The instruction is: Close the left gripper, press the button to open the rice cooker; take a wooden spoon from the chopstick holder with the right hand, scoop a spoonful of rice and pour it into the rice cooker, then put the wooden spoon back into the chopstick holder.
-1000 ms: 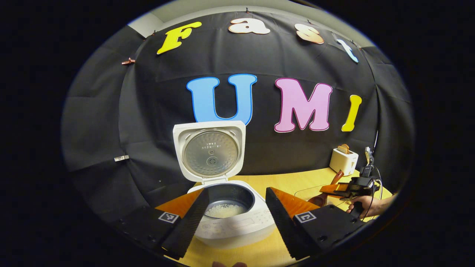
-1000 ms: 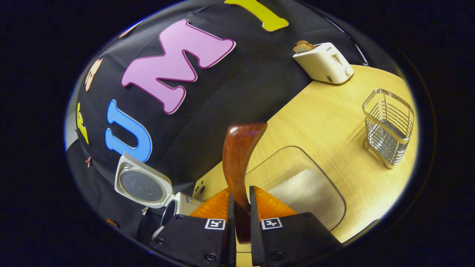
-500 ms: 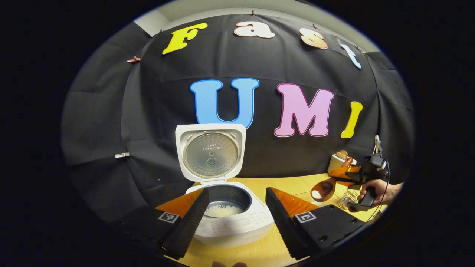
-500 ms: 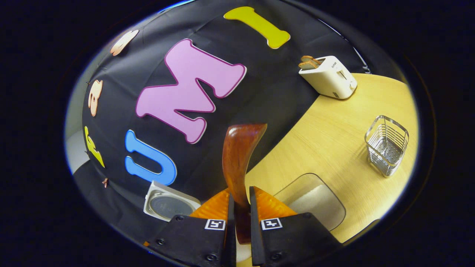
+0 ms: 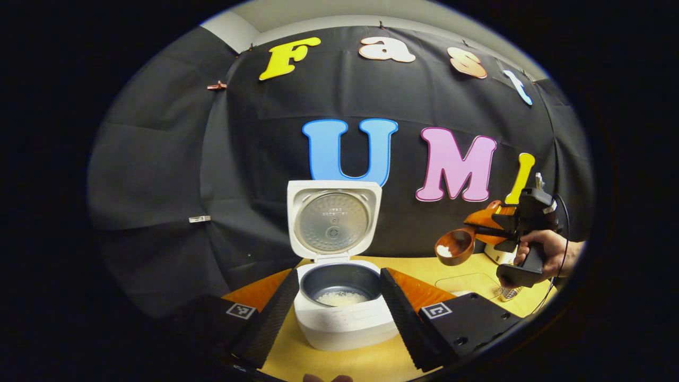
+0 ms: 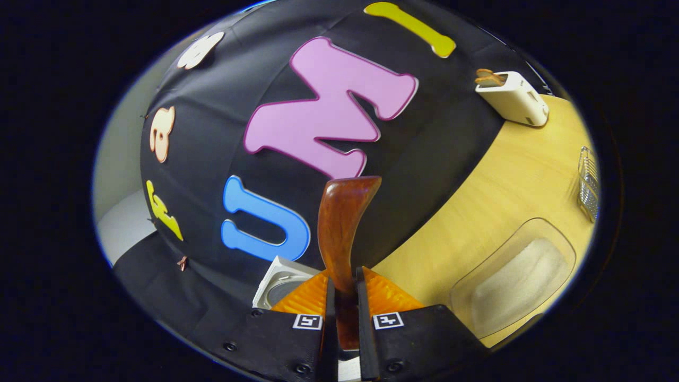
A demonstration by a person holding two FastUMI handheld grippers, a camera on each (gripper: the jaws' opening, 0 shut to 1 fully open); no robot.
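Above the worktop (image 5: 472, 265), right tongs (image 6: 344, 289) pinch the wooden spoon (image 6: 339, 233); left tongs (image 5: 337, 310) spread. Tilting early could spill rice (image 5: 444, 251) (cooker (image 5: 342, 313) well apart).

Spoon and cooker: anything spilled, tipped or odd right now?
Nothing stands out. The spoon is in the air right of the cooker, gripped in the right claw, with a little rice in its bowl. The cooker's lid stands open, rice in the pot. No grains visible on the table.
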